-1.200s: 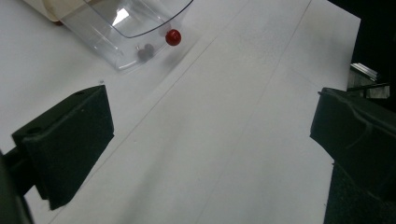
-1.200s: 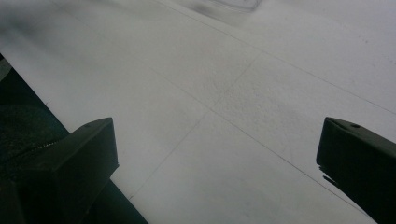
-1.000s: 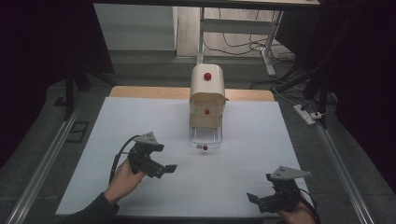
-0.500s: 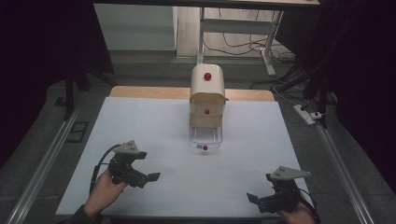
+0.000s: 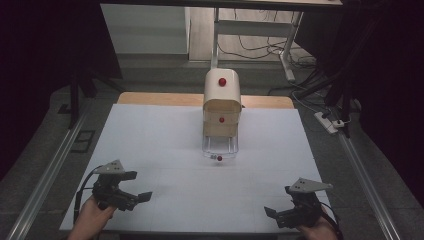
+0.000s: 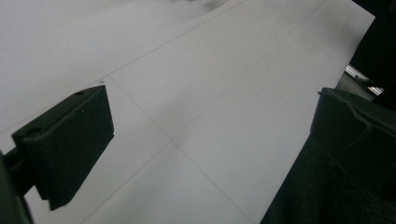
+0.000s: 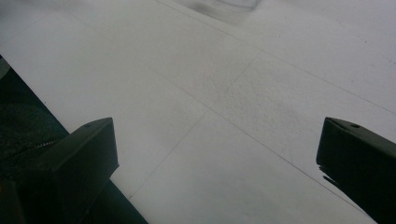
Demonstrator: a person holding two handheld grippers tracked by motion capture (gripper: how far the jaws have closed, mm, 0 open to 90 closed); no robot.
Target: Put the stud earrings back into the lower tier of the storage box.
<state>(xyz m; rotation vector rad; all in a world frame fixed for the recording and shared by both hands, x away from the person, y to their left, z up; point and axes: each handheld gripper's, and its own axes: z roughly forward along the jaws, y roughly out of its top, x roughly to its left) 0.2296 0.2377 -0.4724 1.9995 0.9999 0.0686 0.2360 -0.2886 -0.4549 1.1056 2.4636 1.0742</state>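
Left gripper (image 5: 131,197) is low at the near-left corner of the white table (image 5: 165,150), held in the person's left hand (image 5: 92,217), which comes up from the bottom edge. Jaws point right, toward the table's middle, spread wide with nothing between them. In the left gripper view the jaws sit far apart over bare tabletop, with the table's edge running under the right one.

Right gripper (image 5: 280,216) mirrors it at the near-right corner in the right hand (image 5: 317,231). Jaws point left, wide open and empty. The right gripper view shows bare white surface between the jaws, the table edge by the left one.

Both grippers are well apart from each other and from the small cream drawer box (image 5: 222,107) standing at mid-table toward the far edge. The box has red knobs, and its clear bottom drawer (image 5: 219,146) is pulled out toward the person, red knob at the front. Neither gripper touches it.
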